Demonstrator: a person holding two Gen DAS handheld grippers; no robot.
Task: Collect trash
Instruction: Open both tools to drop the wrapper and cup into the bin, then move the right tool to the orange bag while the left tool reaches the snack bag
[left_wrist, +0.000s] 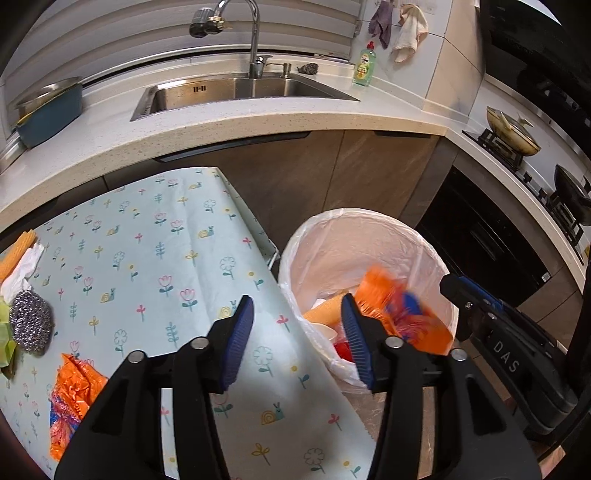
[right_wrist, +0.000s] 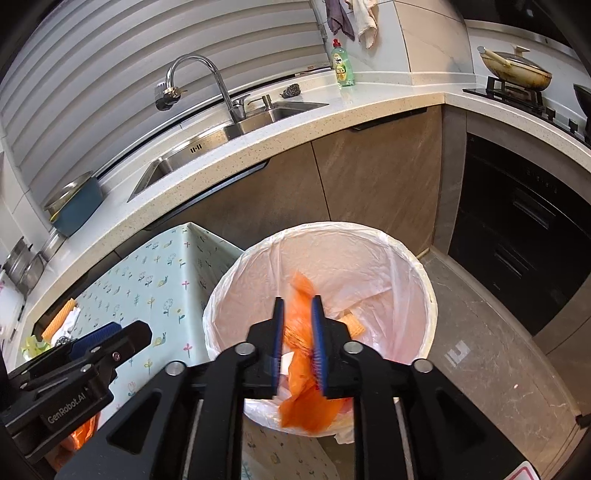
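Observation:
A trash bin (left_wrist: 369, 229) lined with a white bag stands beside the table; in the right wrist view its rim (right_wrist: 417, 266) shows too. My right gripper (right_wrist: 298, 301) is over the bin, jaws slightly apart, with a blurred orange wrapper (right_wrist: 303, 402) between and below them; whether it is gripped cannot be told. The wrapper appears blurred in the left wrist view (left_wrist: 399, 310). My left gripper (left_wrist: 297, 314) is open and empty over the table edge. On the table lie another orange wrapper (left_wrist: 70, 395), a steel scourer (left_wrist: 29, 321), white tissue (left_wrist: 26, 269) and an orange sponge (left_wrist: 14, 251).
The table has a floral cloth (left_wrist: 166, 258). Behind it runs a counter (left_wrist: 258, 122) with a sink (left_wrist: 240, 92), a tap, a dish soap bottle (left_wrist: 364, 66) and a blue pot (left_wrist: 48, 114). A stove with pans (left_wrist: 513, 129) is at the right.

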